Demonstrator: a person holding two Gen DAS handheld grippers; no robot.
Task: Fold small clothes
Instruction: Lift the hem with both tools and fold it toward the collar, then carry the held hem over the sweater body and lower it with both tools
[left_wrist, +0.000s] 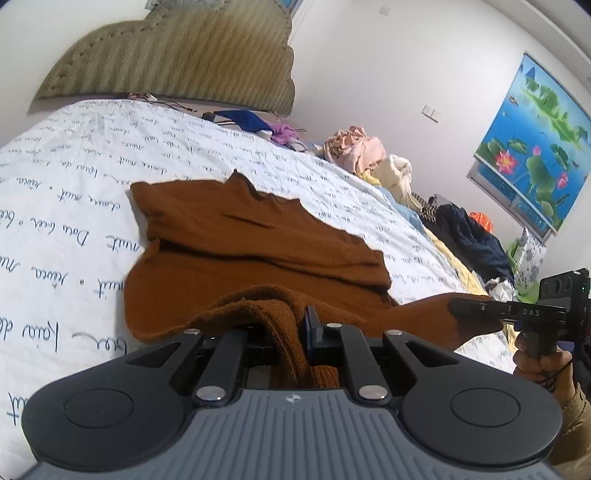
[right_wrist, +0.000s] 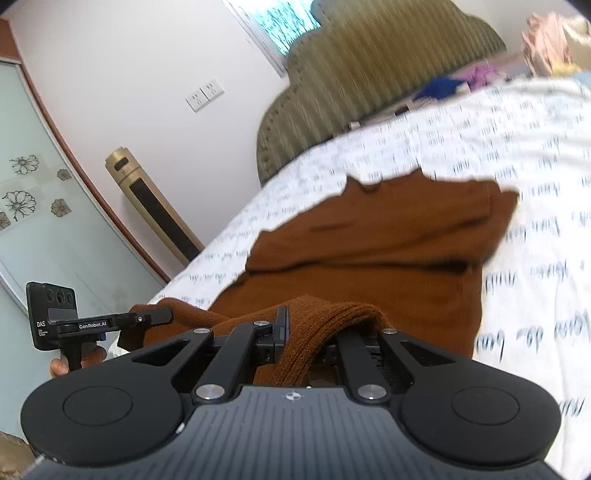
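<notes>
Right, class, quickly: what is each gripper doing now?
Left gripper: shut on the brown garment.
Right gripper: shut on the same garment.

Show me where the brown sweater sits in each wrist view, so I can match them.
Left wrist view: brown sweater lies mid-frame on the bedspread, its near edge running into the foreground.
Right wrist view: brown sweater centre, slightly right.
Shared landmark: the ribbed olive headboard beyond the bed.
</notes>
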